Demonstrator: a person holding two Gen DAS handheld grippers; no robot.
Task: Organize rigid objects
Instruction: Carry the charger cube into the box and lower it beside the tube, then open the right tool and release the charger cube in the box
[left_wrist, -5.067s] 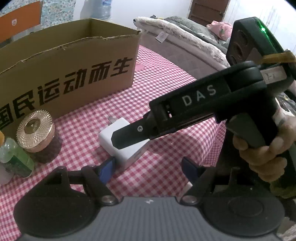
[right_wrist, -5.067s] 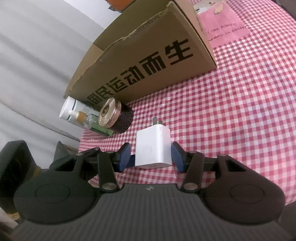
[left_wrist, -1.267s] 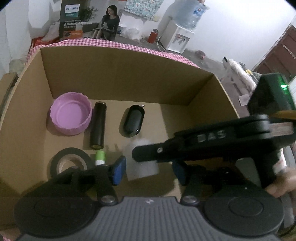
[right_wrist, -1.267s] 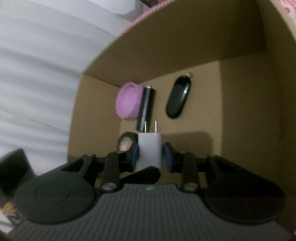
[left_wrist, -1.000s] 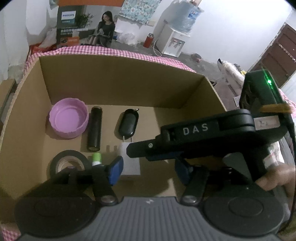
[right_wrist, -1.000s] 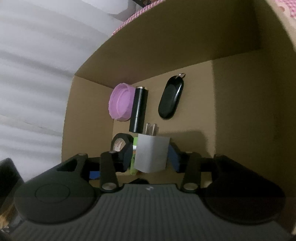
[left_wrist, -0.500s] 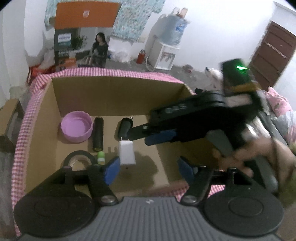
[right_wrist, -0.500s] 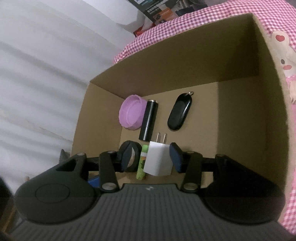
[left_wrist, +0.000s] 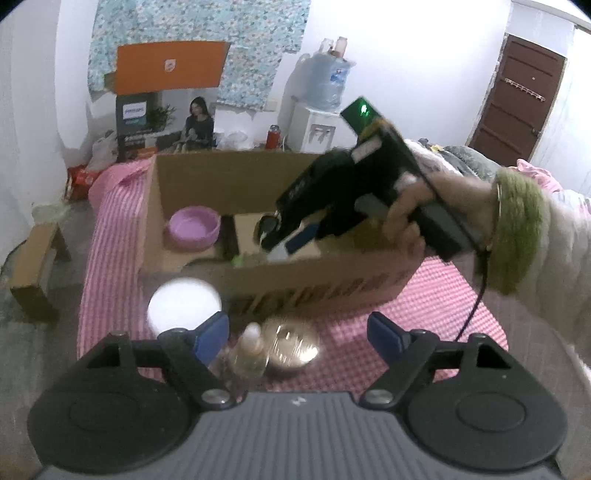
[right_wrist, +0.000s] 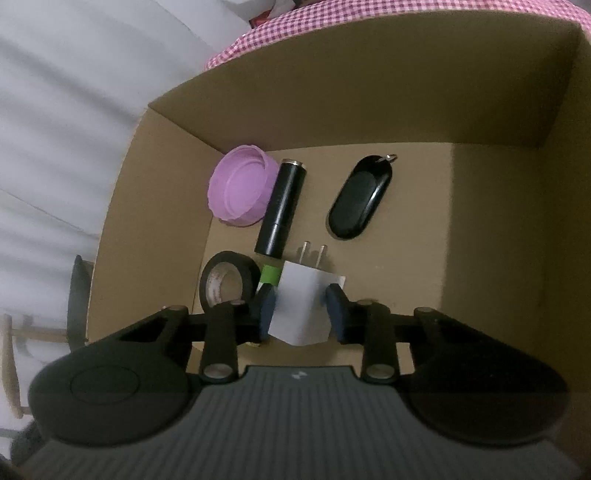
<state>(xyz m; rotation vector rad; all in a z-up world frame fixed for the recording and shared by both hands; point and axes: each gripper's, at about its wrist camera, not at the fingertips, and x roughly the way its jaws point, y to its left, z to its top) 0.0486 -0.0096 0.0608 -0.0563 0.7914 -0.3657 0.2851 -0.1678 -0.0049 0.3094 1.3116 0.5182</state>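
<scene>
Two grippers: the left gripper (left_wrist: 297, 334) hangs open and empty, jaws just widening, while the right gripper (right_wrist: 300, 308) (jaws just narrowing) brackets the white charger (right_wrist: 303, 306) inside the cardboard box (right_wrist: 491, 221), so withdrawing may drag it.

A brown cardboard box (right_wrist: 498, 229) holds a purple lid (right_wrist: 240, 188), black key fob (right_wrist: 360, 199) and white charger plug (right_wrist: 303, 302). At lower left of the left wrist view, the tablecloth (left_wrist: 436, 302) is pink-and-white gingham.
</scene>
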